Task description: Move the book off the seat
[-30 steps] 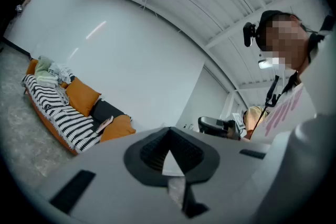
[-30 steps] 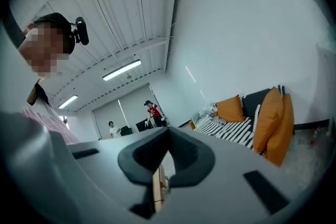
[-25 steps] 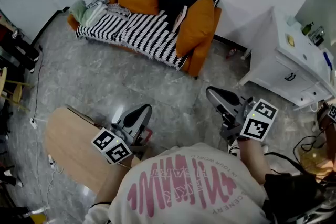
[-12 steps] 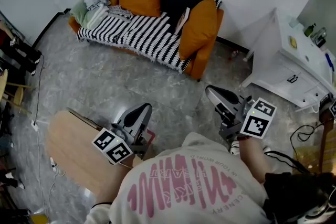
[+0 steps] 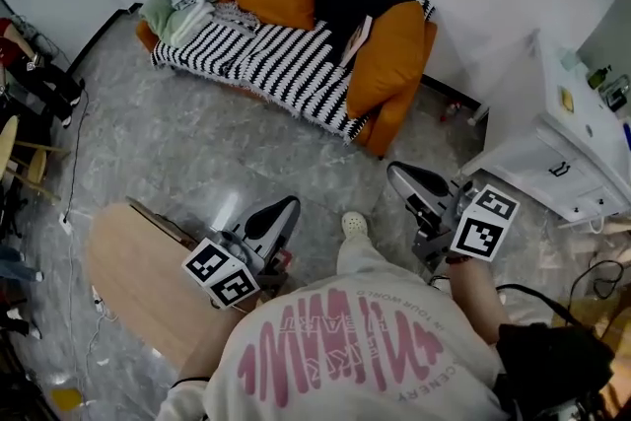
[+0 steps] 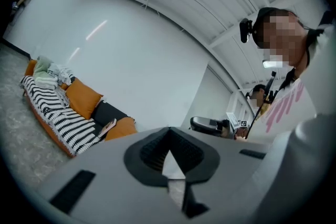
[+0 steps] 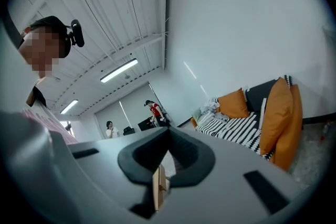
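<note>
The left gripper [image 5: 282,212] and right gripper [image 5: 398,175] are both pressed together, empty; the sofa [image 5: 286,64] bearing the book [image 5: 356,38] has shifted rightward since a second ago; a shoe [image 5: 354,225] has newly appeared.

The only lettering is the pink print on the back of the person's white shirt [image 5: 345,350], seen upside down in the head view. It has large stylised pink letters that I cannot make out. Above them is a smaller word that looks like "HEART", and the tiny lines round it are too small to read. The left cube [image 5: 222,273] and the right cube [image 5: 483,224] carry only black-and-white square code patterns.
</note>
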Available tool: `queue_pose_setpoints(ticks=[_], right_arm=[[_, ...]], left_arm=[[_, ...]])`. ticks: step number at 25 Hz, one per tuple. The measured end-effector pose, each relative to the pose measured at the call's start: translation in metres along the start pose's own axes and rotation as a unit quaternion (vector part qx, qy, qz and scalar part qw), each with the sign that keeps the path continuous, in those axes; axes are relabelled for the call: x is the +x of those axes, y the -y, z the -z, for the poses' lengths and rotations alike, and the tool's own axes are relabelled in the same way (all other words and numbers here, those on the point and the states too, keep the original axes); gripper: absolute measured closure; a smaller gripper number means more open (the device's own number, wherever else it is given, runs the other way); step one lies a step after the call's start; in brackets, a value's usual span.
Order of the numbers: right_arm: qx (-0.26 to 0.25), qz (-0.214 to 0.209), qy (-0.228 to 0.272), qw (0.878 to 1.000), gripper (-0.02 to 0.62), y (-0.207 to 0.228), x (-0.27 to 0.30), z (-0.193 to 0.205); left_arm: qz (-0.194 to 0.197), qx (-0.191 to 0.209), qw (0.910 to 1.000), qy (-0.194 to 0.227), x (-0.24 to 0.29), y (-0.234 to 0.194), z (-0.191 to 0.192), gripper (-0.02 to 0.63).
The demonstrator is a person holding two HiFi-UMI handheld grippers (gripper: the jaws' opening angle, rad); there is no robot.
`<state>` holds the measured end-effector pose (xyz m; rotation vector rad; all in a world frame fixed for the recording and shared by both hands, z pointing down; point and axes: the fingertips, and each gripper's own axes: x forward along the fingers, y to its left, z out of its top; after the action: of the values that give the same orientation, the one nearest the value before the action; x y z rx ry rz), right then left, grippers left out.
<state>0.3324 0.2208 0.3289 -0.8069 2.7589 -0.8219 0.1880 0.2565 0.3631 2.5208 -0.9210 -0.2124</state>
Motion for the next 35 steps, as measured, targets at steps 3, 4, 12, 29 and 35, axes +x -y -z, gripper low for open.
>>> queue_pose_setpoints(ticks=[3,4,12,29,35], right_arm=[[0.003,-0.007,-0.008,1.000,0.589,0.023,0.016,-0.014],[0.003,-0.008,-0.011,1.000,0.589,0.031,0.022,-0.020],[-0.002,-0.004,-0.038,0.999,0.589,0.092,0.059,-0.057],[0.001,-0.011,-0.077,0.997,0.589,0.208,0.109,-0.100],[0.011,-0.007,-0.090,0.996,0.589,0.239,0.116,-0.103]], left_arm=[[-0.010,-0.001,0.9999,0.006,0.015,-0.014,-0.009,0.598],[-0.015,-0.001,0.9999,0.008,0.020,-0.020,-0.013,0.598],[-0.057,0.030,0.9979,0.007,0.061,-0.066,-0.050,0.597],[-0.061,-0.002,0.9980,-0.011,0.165,-0.126,-0.047,0.597],[-0.066,-0.006,0.9978,-0.009,0.191,-0.141,-0.050,0.597]])
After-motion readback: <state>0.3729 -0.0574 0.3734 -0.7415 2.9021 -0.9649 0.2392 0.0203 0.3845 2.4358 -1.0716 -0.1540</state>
